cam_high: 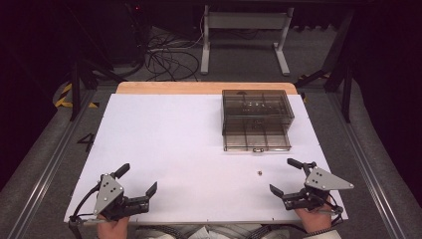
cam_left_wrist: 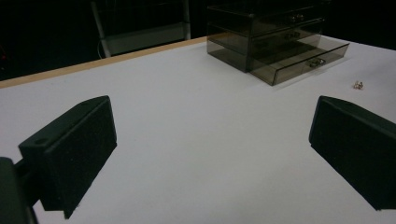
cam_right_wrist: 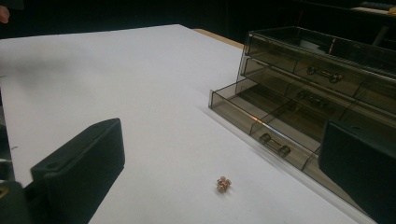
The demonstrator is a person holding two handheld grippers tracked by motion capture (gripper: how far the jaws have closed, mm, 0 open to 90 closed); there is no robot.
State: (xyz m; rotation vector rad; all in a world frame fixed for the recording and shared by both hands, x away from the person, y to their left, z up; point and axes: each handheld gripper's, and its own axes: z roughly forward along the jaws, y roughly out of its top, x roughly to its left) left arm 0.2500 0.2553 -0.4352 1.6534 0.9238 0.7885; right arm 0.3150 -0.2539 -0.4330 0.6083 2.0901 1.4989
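nothing is picked up yet: the small gold trinket (cam_high: 260, 173) lies on the table (cam_high: 169, 149) before the open bottom drawer (cam_high: 256, 140), both the left gripper (cam_high: 138, 180) and right gripper (cam_high: 286, 175) released and empty.

The counter (cam_high: 164, 144) carries a white sheet across nearly its whole top, with a strip of bare light wood showing along the far edge. Toward the far right of the white surface stands a smoky, see-through drawer box (cam_high: 257, 107); its bottom drawer (cam_high: 256, 135) is pulled out toward the person, and dividers split it into compartments. A small metal handle sits on the drawer's front wall. Nearer the person, just in front of the open drawer and apart from it, a tiny coppery trinket (cam_high: 260, 173) lies alone on the white. In the right gripper view it looks like a small cluster of metal beads (cam_right_wrist: 223, 184).
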